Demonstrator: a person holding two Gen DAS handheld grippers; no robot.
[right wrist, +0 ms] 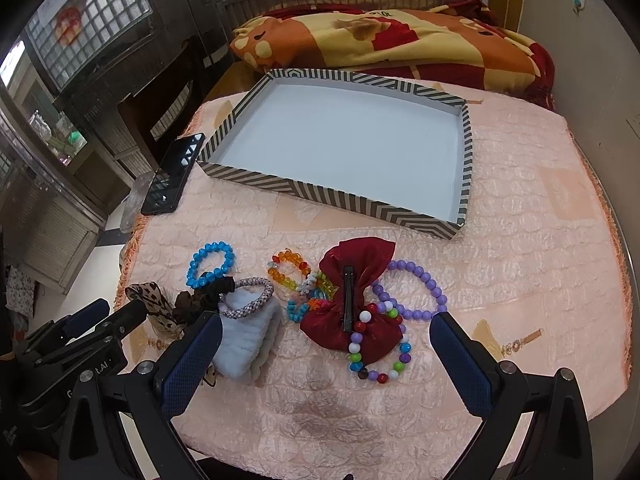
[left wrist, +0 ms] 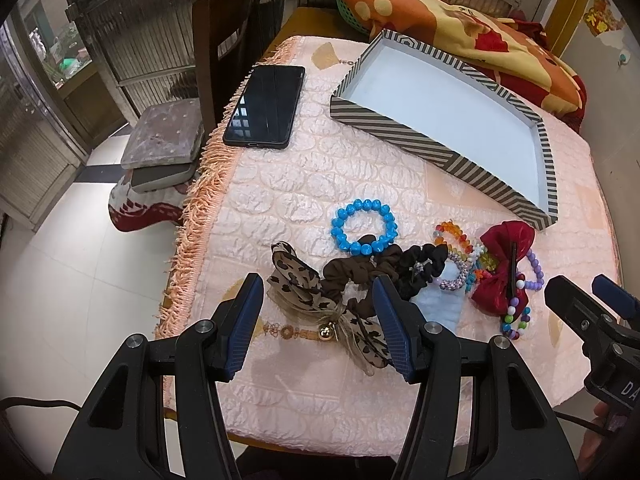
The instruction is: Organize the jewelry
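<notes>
Both wrist views look across a table covered with a pink quilted cloth (left wrist: pixel 320 168). The left gripper (left wrist: pixel 318 300) is spread wide and holds nothing; it hovers above a leopard-print bow (left wrist: pixel 304 292) and a brown scrunchie (left wrist: pixel 352 272) at the near left of the jewelry pile. The right gripper (right wrist: pixel 326 340) is likewise released and empty, its fingers flanking a red bow clip (right wrist: pixel 352 292) without touching it. The striped tray (right wrist: pixel 304 192), white inside, lies at the far side of the cloth with nothing in it; all jewelry sits near, outside the tray. The left view shows the whole phone (left wrist: pixel 266 106) at the far left beside a wooden chair (left wrist: pixel 224 48), and a black scrunchie (left wrist: pixel 424 264) right of the brown one. The right view shows more clearly a purple bead bracelet (right wrist: pixel 420 284) right of the red bow, a multicolored bead bracelet (right wrist: pixel 380 356) partly under it, a light blue fluffy band (right wrist: pixel 248 336), and a silver-grey bracelet (right wrist: pixel 250 298) resting on that band. A blue bead bracelet (left wrist: pixel 364 226) and an orange bead bracelet (right wrist: pixel 290 270) lie on the far edge of the pile. A patterned blanket (right wrist: pixel 380 36) lies beyond the tray.
</notes>
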